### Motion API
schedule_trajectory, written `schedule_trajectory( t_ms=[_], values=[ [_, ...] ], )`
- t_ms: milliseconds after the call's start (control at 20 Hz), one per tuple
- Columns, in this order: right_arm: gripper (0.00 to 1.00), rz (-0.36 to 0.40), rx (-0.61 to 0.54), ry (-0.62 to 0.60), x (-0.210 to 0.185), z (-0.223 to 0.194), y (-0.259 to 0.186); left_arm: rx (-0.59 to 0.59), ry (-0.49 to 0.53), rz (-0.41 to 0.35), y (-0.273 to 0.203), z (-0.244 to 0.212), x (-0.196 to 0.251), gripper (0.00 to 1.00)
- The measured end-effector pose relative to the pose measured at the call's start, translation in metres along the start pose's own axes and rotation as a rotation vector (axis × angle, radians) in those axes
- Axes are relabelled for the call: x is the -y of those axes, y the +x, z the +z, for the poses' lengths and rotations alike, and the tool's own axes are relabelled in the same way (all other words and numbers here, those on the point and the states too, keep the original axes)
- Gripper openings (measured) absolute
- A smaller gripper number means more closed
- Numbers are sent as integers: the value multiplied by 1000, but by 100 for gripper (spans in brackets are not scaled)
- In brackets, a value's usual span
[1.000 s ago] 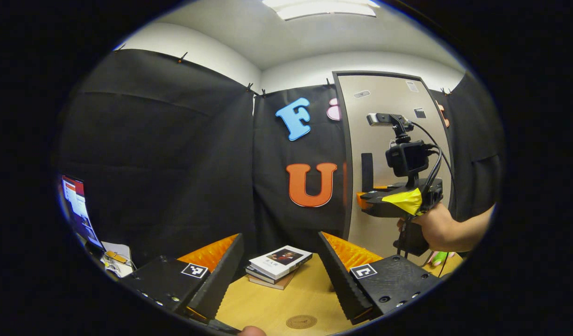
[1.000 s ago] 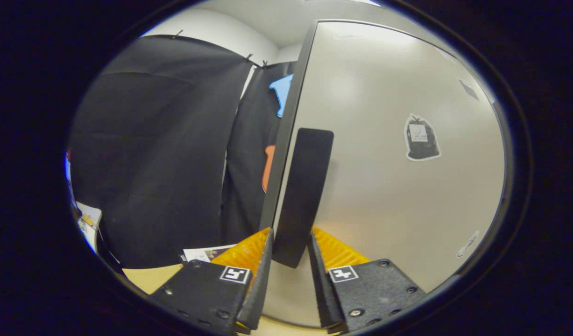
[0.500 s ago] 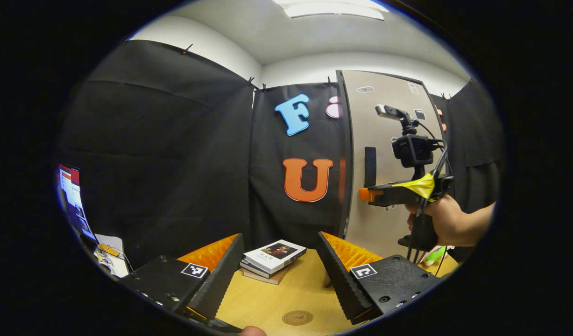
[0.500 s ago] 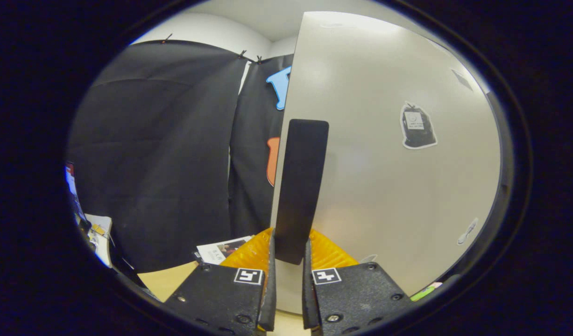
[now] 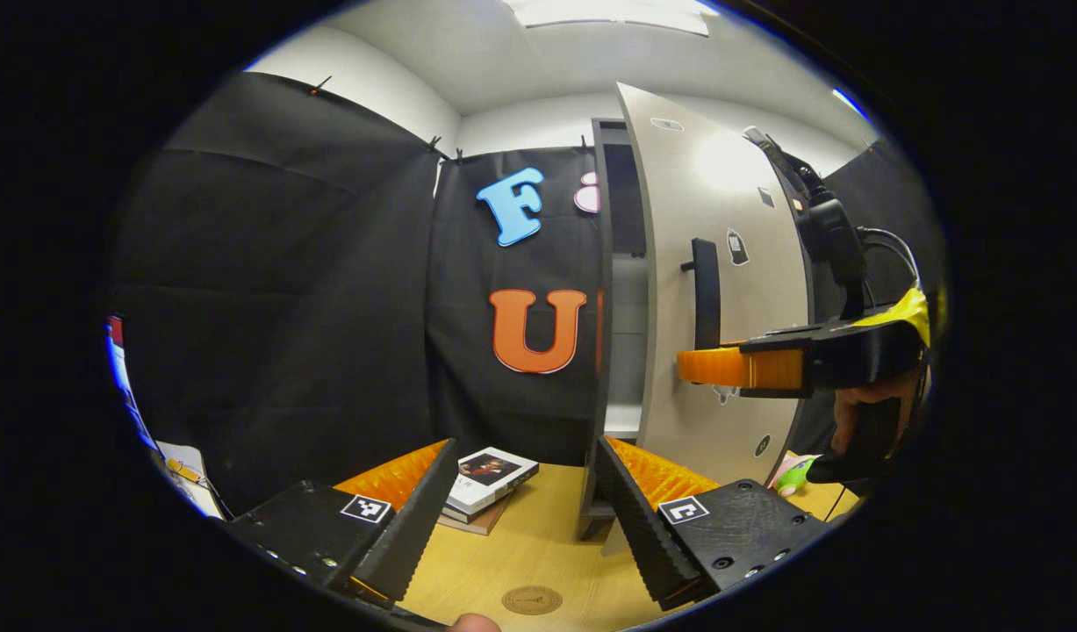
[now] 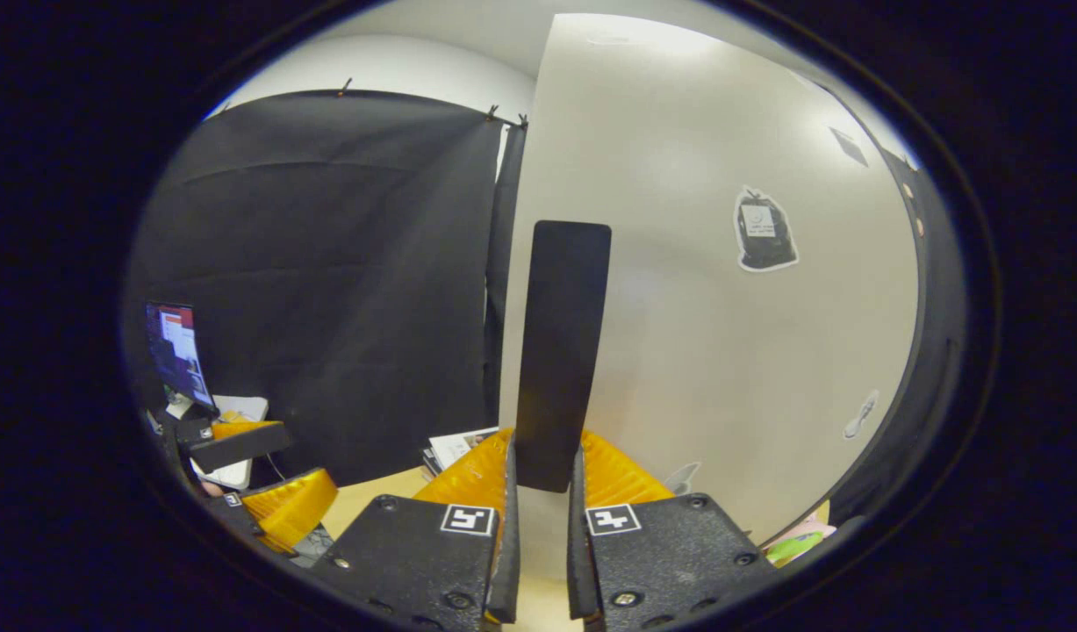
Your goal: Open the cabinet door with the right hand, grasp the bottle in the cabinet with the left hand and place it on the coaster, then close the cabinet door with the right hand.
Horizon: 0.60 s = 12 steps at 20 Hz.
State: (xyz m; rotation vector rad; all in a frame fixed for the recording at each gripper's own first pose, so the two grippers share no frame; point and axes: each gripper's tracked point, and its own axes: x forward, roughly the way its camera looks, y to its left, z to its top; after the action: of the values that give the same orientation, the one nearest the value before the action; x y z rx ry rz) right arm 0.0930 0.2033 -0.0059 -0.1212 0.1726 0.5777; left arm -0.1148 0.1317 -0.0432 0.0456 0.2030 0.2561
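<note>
The pale cabinet door (image 5: 740, 219) stands partly swung out from the cabinet (image 5: 624, 333). A narrow gap shows a pale shelf inside, and the door hides the rest. My right gripper (image 5: 689, 366) is shut on the lower end of the black vertical handle (image 5: 705, 294), with a hand behind it. In the right gripper view the handle (image 6: 563, 351) runs up from between my pressed fingers (image 6: 542, 461), in front of the door (image 6: 722, 351). My left gripper (image 5: 526, 448) hovers open above the wooden table. The round brown coaster (image 5: 532, 600) lies just below it.
A stack of books (image 5: 485, 474) lies on the table (image 5: 538, 544) left of the cabinet's foot. A green toy (image 5: 794, 475) sits at the right behind the door. A monitor (image 6: 178, 351) stands at the far left, with my left gripper (image 6: 266, 478) below it.
The right gripper shut on the handle and pulled it. The door has swung outward, opening a gap at its left edge. The left gripper stayed open and shifted slightly.
</note>
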Motion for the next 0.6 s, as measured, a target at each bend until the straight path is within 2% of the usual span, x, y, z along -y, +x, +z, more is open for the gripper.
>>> schedule_trajectory(
  t_ms=[250,450,600],
  values=[
    [25,77,-14,3,3,-1,-4,-24,19,-46,9,-11,17,95],
    [25,134,-20,-7,8,-3,-9,-51,28,-45,14,-23,21,95],
    [25,218,-24,-20,9,-5,-16,-51,69,-32,27,-17,19,95]
  ],
)
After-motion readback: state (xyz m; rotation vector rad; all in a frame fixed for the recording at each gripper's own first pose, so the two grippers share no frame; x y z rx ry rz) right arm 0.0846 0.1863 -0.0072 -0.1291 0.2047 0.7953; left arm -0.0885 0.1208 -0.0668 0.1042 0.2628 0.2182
